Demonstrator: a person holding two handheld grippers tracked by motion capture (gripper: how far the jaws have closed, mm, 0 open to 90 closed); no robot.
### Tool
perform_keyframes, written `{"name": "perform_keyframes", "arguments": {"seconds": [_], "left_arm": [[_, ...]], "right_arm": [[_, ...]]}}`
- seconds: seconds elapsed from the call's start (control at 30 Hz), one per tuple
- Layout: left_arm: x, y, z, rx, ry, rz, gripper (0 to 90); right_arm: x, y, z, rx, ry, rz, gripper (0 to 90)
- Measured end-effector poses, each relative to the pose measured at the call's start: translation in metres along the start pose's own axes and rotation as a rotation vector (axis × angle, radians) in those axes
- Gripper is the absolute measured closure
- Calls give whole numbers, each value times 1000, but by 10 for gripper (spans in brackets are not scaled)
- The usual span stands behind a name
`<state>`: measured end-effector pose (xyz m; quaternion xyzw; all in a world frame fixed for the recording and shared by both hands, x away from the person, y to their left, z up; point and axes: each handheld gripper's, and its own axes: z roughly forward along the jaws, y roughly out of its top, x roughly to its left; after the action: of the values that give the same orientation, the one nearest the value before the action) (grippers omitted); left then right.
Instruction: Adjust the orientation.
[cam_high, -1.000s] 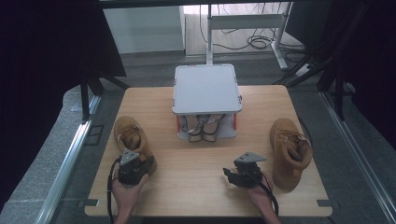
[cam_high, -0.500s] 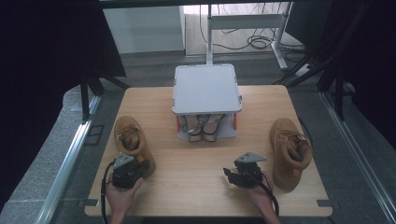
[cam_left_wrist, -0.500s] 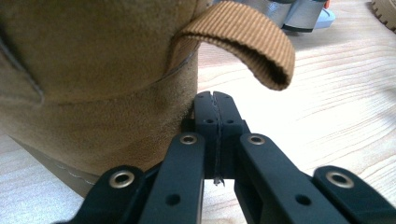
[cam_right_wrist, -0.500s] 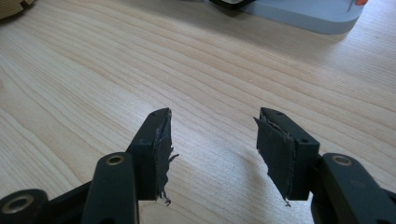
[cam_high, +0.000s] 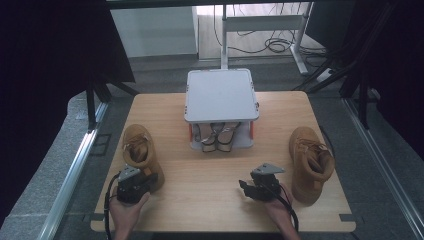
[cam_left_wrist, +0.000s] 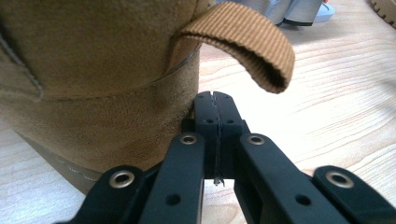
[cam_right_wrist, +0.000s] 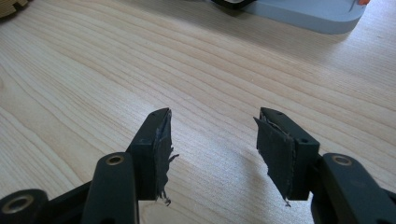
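A lab-like recording booth: black curtains (cam_high: 45, 60), metal rails (cam_high: 75, 175), floor cables (cam_high: 270, 45) beyond the desk's (cam_high: 210, 200) far edge.

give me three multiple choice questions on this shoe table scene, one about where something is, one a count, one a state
1. Where do the sandals sit?
A. on top of the rack
B. on the lower shelf of the grey rack
C. on the floor

2. How many tan boots are on the table?
A. one
B. two
C. four

3. How do the right gripper jaws stand?
A. apart, nothing between them
B. shut on a boot
C. shut on a sandal

Answers: 1 B, the high view shows them under the rack's flat top. 2 B, the left boot lies by the left gripper and the right boot near the right edge. 3 A, bare wood shows between the pads.
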<state>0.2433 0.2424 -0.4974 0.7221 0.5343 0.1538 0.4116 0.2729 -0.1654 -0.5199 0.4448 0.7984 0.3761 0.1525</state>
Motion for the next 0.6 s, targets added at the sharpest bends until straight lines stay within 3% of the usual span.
{"name": "perform_keyframes", "arguments": {"seconds": [0.6], "left_arm": [[16, -11, -22, 18, 1, -1, 900]], "right_arm": [[1, 0, -1, -7, -5, -3, 454]]}}
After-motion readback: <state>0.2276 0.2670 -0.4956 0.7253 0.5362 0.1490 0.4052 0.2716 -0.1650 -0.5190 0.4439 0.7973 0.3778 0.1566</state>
